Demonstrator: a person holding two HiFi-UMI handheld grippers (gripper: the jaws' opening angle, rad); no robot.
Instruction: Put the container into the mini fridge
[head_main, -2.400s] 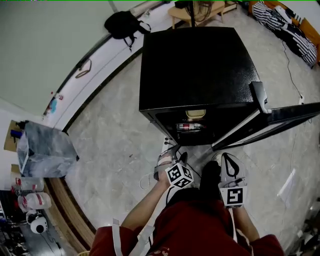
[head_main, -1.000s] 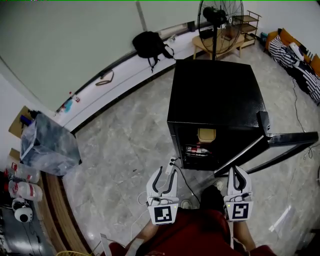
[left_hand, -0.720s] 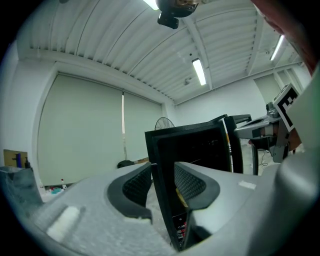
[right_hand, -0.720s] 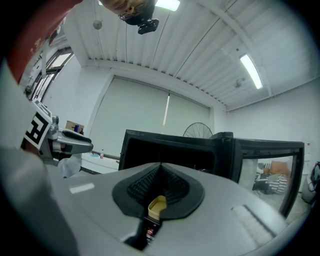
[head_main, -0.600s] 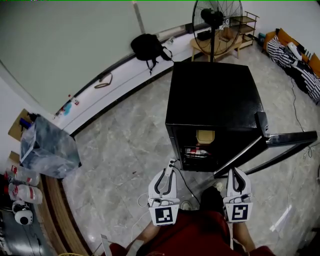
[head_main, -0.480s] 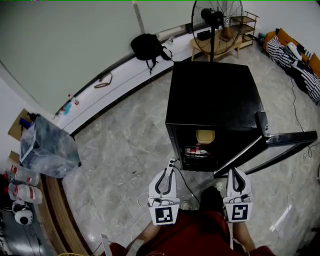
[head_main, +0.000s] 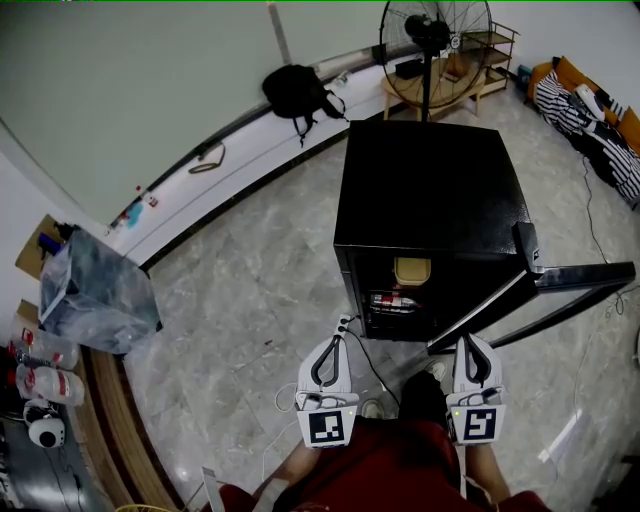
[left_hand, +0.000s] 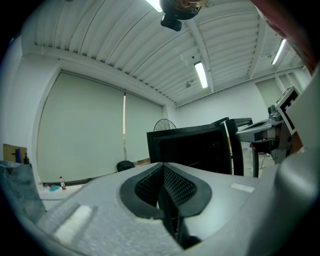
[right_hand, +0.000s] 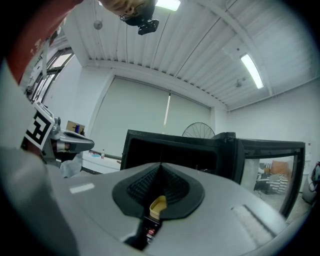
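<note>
**Head view.** The mini fridge (head_main: 430, 190) stands ahead of both tools. Its door (head_main: 560, 290) is swung open ahead and to the right of the right tool (head_main: 471, 342). The container (head_main: 411, 270), a small pale-lidded tub, is already lodged high inside the compartment. It lies ahead of the tools and between their lines, just above a bottle (head_main: 393, 300). The left tool (head_main: 337, 343) is held well short of the opening.

**Left gripper view.** The jaws have just been closing and are met pad to pad, with nothing caught between them. The dark fridge mouth is seen beyond the tips.

**Right gripper view.** The jaws are likewise pressed together and empty. The container is glimpsed far beyond them, through the hollow behind the pads.

The tub is judged light and stiff-walled, with smooth, rather slippery plastic. If it has to be shifted, it is best taken across its side walls just under the lid rim. The lid itself is best avoided, since it may pop off.
</note>
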